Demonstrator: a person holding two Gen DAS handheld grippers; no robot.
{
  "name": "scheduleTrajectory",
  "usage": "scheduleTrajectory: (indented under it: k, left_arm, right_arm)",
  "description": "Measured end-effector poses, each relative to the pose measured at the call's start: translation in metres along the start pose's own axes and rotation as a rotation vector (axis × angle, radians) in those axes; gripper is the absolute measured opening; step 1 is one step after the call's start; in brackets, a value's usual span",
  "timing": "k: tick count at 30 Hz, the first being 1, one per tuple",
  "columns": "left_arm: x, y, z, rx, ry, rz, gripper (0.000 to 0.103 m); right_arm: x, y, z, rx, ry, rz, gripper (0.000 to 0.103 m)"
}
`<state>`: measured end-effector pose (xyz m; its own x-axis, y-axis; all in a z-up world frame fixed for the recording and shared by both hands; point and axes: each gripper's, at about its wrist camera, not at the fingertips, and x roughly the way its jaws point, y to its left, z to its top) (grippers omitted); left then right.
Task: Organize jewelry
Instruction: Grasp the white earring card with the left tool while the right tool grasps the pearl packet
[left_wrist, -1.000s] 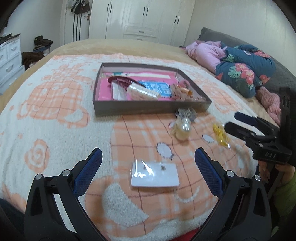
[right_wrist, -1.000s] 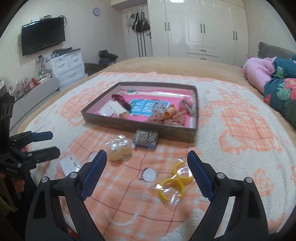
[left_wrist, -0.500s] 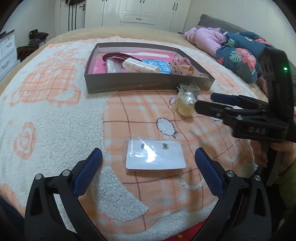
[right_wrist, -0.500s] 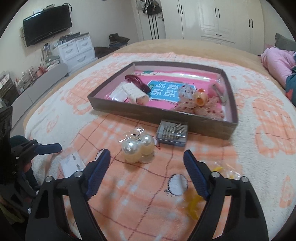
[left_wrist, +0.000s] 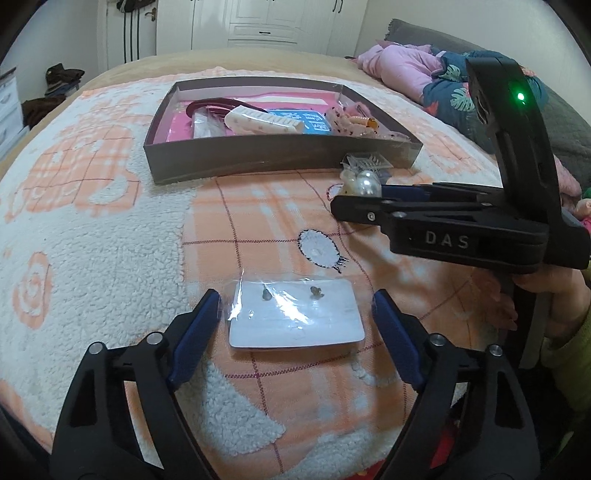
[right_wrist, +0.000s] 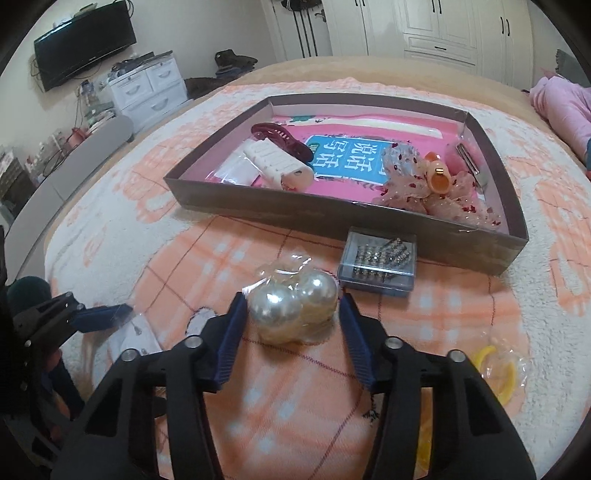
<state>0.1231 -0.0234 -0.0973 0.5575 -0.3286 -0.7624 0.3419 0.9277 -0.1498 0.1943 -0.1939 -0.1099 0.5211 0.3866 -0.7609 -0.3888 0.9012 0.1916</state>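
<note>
Right wrist view: we were closing in on the bagged pearls.
Our right hand-held gripper (right_wrist: 291, 317) had just been closing around the pearl bag (right_wrist: 293, 314), pads at its sides, grip unconfirmed; the left hand-held gripper (left_wrist: 295, 314), also narrowing, stood spread around the earring card (left_wrist: 295, 319). Next we had to pinch firmly, then lift toward the far box (right_wrist: 332, 218).

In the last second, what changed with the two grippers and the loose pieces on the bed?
The right gripper swung from the yellow clips to the bagged pearls, its jaws closing around them. The left gripper lowered over the earring card, its jaws narrowing. The tray and rhinestone box stayed put.
</note>
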Motion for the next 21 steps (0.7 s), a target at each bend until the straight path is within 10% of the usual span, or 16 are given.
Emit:
scheduleTrajectory:
  k: [21]
  left_arm:
    - [-0.007,-0.011,0.002,0.021,-0.02,-0.033,0.057]
  right_arm:
    - [-0.056,-0.008,-0.007,0.025,-0.15,0.0,0.041]
